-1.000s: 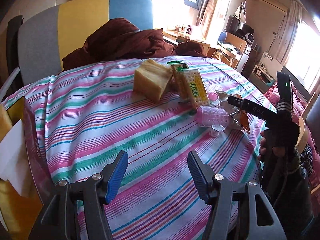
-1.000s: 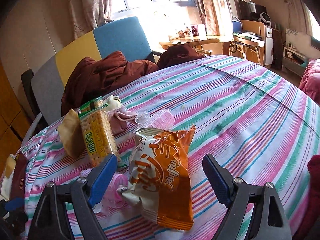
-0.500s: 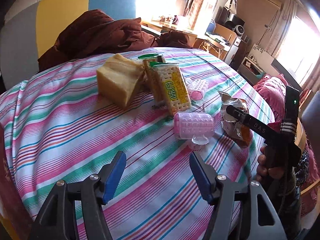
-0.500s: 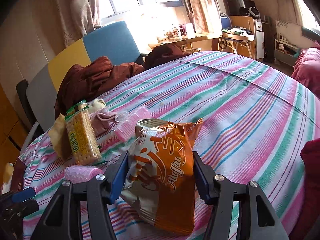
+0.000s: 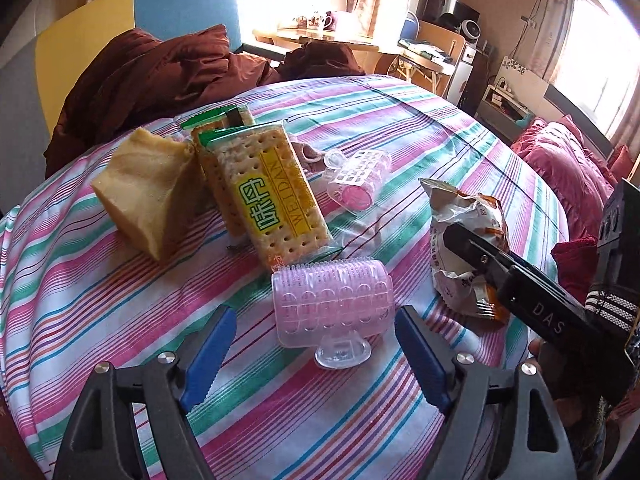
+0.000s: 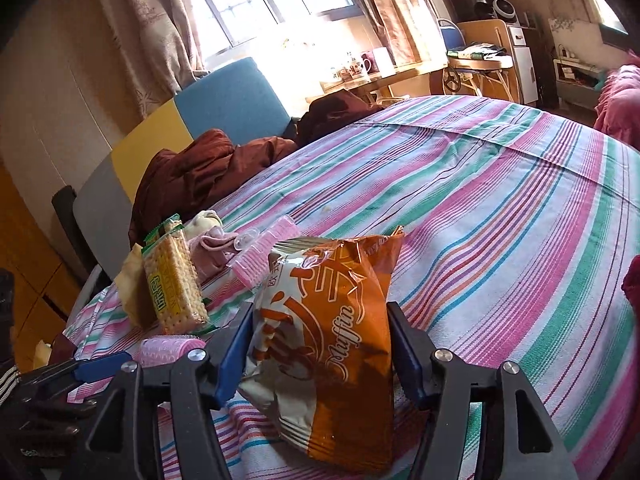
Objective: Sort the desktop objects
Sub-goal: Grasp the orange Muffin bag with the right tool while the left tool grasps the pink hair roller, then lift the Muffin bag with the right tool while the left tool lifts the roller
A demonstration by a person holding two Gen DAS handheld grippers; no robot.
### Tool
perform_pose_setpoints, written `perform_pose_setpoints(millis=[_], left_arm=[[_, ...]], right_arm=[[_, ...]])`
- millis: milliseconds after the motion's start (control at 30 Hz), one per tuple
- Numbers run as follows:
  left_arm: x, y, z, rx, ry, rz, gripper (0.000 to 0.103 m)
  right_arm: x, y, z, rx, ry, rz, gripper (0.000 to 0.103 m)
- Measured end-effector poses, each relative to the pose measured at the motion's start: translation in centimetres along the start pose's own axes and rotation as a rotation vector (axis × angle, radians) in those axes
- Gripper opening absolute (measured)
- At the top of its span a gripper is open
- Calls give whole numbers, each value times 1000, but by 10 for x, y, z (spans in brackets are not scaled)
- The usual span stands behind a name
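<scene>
Right gripper (image 6: 320, 316): closed on the muffin bag (image 6: 340, 380), with one blue pad pressed on each side of the orange and white wrapper. In the left wrist view, the same muffin bag (image 5: 464, 220) to the right of the cracker pack (image 5: 272, 196), well apart from it, with a black finger of the right gripper (image 5: 480, 252) across its lower part. Not possible to tell whether the bag rests on the striped tablecloth (image 6: 500, 200) or hangs just above it. Left gripper (image 5: 313, 312): wide open, holding nothing, low over the cloth in front of the cracker pack. Between its two blue pads, but touching neither of them, a pink hair roller (image 5: 332, 296) lying on its side, just in front of the lower corner of the cracker pack. Just behind the cracker pack, leaning the same way, a second cracker pack (image 5: 216, 152) with a green top edge. To the left of the cracker pack and touching this pair, a yellow block (image 5: 148, 192). To the right of the cracker pack, near its upper half, a second roller (image 5: 358, 180), pink inside a clear cover. Behind the cracker pack, partly hidden, a small pink cloth (image 6: 212, 248). Far behind the cracker pack, at the table edge, a brown garment (image 5: 160, 72) heaped on a chair (image 5: 184, 4) with a blue, yellow and grey back.
</scene>
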State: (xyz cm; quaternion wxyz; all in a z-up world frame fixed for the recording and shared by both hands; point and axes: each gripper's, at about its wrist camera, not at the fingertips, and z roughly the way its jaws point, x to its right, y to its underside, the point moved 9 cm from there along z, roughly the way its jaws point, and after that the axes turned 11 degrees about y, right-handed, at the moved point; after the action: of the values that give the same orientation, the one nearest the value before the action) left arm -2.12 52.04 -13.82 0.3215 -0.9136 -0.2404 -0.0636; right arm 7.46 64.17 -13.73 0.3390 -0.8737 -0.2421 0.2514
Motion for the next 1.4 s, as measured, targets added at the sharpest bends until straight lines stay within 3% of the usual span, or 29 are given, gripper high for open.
perform_pose_setpoints(millis=[567, 767, 833, 867, 1000, 1400], left_arm=[[1, -12, 14, -7, -16, -66, 83], [-4, -14, 13, 2, -52, -96, 82], [-9, -10, 16, -4, -43, -115, 81], [-10, -9, 15, 0, -32, -120, 73], [-13, -4, 11, 16, 9, -137, 73], [-30, 44, -54, 121, 30, -114, 72]], right_arm=[[-1, 3, 4, -13, -3, -6, 68], [0, 3, 4, -14, -5, -3, 68], [0, 3, 4, -14, -5, -3, 68], [0, 4, 4, -14, -5, -2, 68], [0, 4, 4, -13, -3, -4, 68], [-2, 5, 3, -13, 11, -16, 68]])
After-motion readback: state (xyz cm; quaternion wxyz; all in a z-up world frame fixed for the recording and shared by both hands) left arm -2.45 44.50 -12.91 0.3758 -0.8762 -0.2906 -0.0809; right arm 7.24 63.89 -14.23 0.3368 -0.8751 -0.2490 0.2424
